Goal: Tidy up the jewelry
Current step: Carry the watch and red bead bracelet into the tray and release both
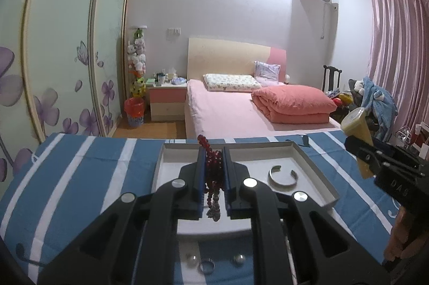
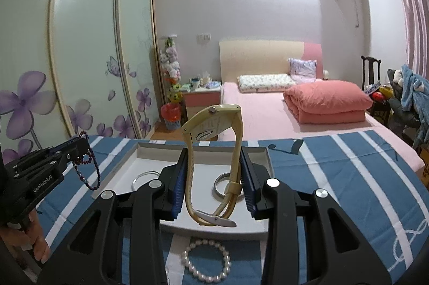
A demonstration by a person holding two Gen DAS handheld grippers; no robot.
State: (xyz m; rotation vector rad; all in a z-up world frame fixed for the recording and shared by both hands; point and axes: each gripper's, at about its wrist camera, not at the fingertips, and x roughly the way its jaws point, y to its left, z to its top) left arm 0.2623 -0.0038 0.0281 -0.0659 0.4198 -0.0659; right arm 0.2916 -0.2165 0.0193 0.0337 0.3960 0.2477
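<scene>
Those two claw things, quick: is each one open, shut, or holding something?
Left gripper: shut on the dark red bead bracelet, held above the tray.
Right gripper: shut on the cream wristwatch.

blown-out ceiling glare, dim bluish room, edges fisheye-bent.

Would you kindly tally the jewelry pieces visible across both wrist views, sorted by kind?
Beaded strands: 2, the red bead strand in the left gripper and the pearl bracelet.
Bangles: 2, the silver cuff and the thin bangle.
Watches: 1, the cream watch in the right gripper.
Rings: 1, the ring.
Total: 6.
</scene>
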